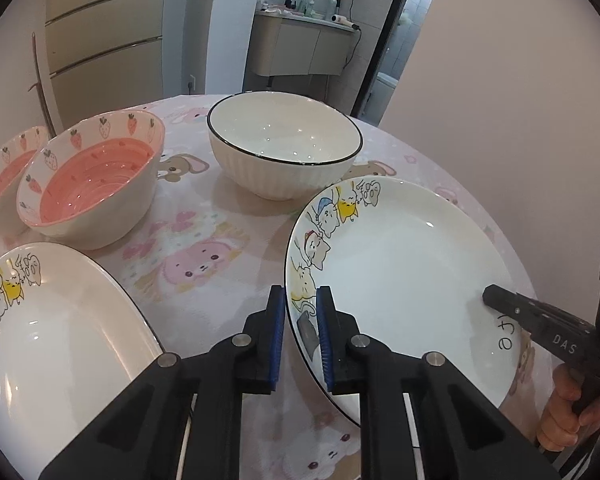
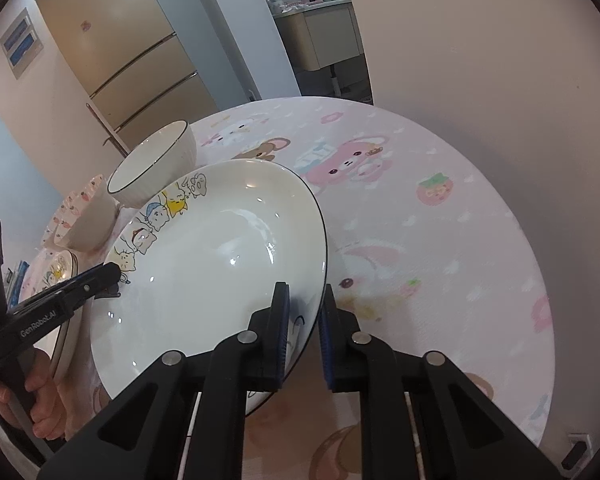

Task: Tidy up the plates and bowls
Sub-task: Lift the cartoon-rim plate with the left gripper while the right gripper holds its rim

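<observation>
We found the widest free room on the right half of the table (image 2: 440,240), where only bare cloth lay beyond the cat plate (image 2: 220,260). That plate itself blocked the middle, tilted with one edge raised off the cloth, and both tools, the left tool (image 1: 300,340) and the right tool (image 2: 304,340), were clamped on its opposite rims. Behind it the white bowl (image 1: 284,144) stood just beside its far rim, leaving little gap. A lane of bare cloth ran between this plate and the second cat plate (image 1: 60,340). Two strawberry bowls (image 1: 92,184) crowded the far left edge.
</observation>
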